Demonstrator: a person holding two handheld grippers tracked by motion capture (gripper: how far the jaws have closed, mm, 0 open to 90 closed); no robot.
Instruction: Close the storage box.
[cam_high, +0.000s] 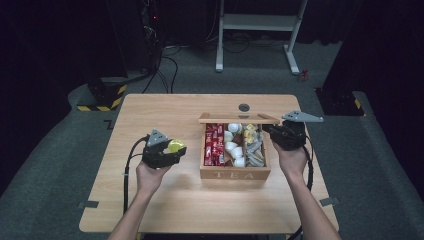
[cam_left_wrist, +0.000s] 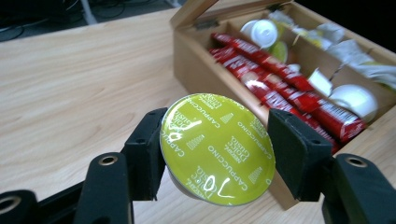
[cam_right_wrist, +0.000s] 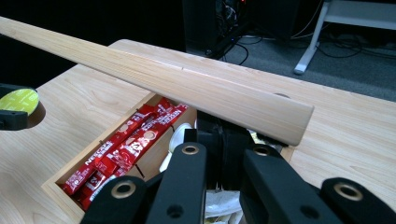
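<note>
On the front wall of the wooden box, the word "TEA" is read in pale capitals in the high view. On the yellow-green foil lid of the capsule, just left of the box in the left gripper view, "CAPPUCCINO" is printed twice in white along the rim, and "NESCAFÉ DOLCE GUSTO" is set twice in smaller white letters farther in. On the red sachets in the left compartment of the box, a white brand word is printed that seems to read "NESCAFÉ", though the letters are small and blurred.
</note>
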